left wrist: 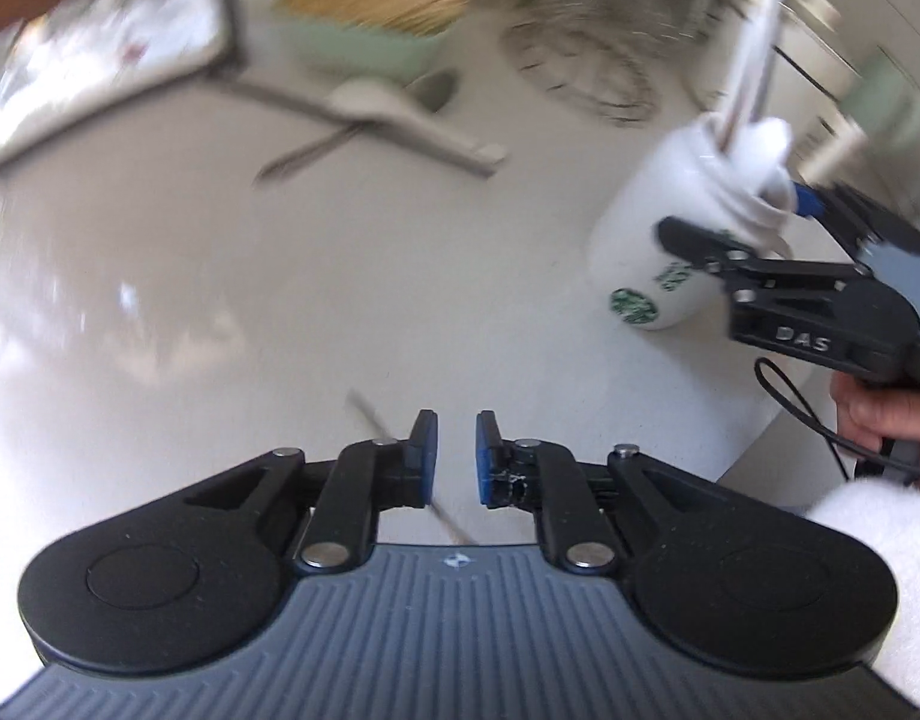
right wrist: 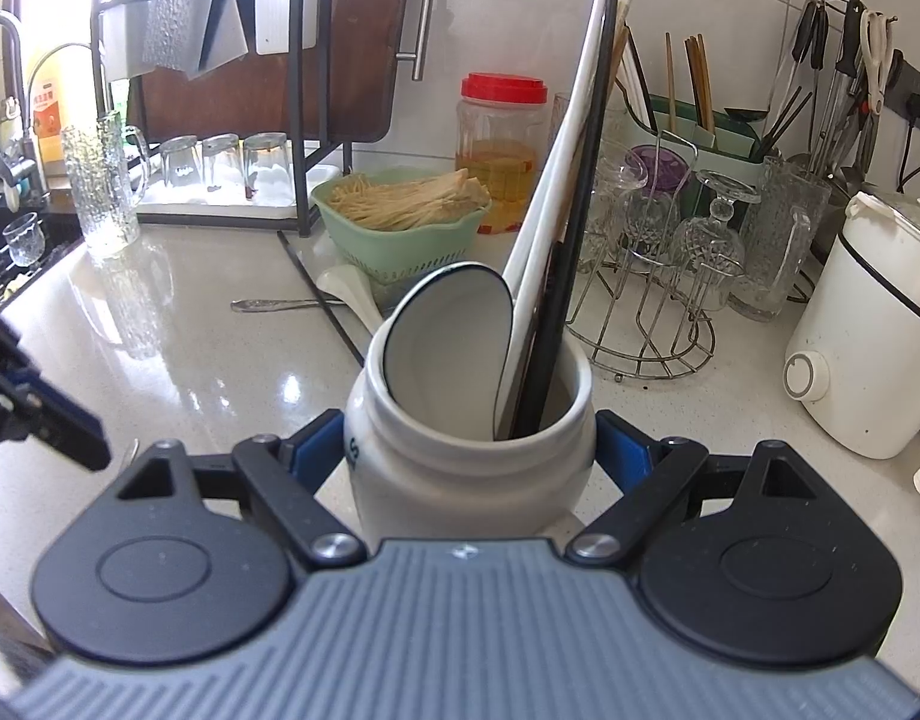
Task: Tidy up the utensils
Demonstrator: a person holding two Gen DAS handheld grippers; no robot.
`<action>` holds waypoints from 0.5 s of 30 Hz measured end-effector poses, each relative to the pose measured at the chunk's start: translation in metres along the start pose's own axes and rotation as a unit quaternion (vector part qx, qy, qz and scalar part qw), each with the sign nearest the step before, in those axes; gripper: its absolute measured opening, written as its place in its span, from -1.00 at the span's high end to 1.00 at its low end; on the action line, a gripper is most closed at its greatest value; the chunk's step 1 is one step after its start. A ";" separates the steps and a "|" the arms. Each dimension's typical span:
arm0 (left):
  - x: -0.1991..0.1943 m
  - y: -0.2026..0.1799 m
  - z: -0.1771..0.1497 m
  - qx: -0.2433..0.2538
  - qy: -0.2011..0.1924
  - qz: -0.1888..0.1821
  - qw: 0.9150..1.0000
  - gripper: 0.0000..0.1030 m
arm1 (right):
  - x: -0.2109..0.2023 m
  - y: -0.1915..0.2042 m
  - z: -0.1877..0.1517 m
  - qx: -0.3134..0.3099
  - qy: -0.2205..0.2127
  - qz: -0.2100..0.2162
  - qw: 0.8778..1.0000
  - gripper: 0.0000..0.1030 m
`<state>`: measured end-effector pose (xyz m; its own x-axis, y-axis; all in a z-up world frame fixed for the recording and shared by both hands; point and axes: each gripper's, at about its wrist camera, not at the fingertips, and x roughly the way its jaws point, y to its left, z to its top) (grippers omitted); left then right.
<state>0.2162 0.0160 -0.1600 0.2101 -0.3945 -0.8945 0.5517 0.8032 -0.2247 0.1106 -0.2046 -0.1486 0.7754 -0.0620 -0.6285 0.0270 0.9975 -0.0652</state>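
My right gripper (right wrist: pixel 469 450) is shut on a white ceramic jar (right wrist: pixel 460 456) that holds a white ladle (right wrist: pixel 454 330), a white spoon and dark chopsticks (right wrist: pixel 580 210). In the left wrist view the jar (left wrist: pixel 658 240) stands at the right with the right gripper (left wrist: pixel 760 240) around it. My left gripper (left wrist: pixel 457 456) hovers over the counter, its jaws a little apart with nothing between them; a thin stick (left wrist: pixel 370 414) lies beneath it. A white spoon (right wrist: pixel 352 294) and a metal spoon (right wrist: pixel 274 303) lie on the counter beyond the jar.
A green basket of noodles (right wrist: pixel 400 222), a red-lidded jar (right wrist: pixel 502 144), a wire glass rack (right wrist: pixel 658 300), a white cooker (right wrist: pixel 868 324), a dish rack with glasses (right wrist: pixel 220 168) and a glass mug (right wrist: pixel 103 186) line the counter. The sink is at far left.
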 end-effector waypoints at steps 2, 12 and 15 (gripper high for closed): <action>0.000 0.007 -0.009 -0.039 0.011 0.003 0.999 0.53 | 0.000 0.000 0.000 0.000 0.001 0.000 1.000 -0.75; 0.007 0.038 -0.052 -0.243 0.077 -0.063 0.965 0.38 | 0.001 -0.002 0.001 -0.005 0.005 0.010 1.000 -0.76; 0.013 0.043 -0.061 -0.295 0.091 -0.088 0.947 0.38 | 0.001 -0.003 0.001 -0.007 0.005 0.014 1.000 -0.76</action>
<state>0.1937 0.0724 -0.2048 -0.0159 -0.5046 -0.8632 0.0065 0.8633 -0.5047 0.1121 -0.2072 -0.1479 0.7693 -0.0338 -0.6380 -0.0047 0.9983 -0.0585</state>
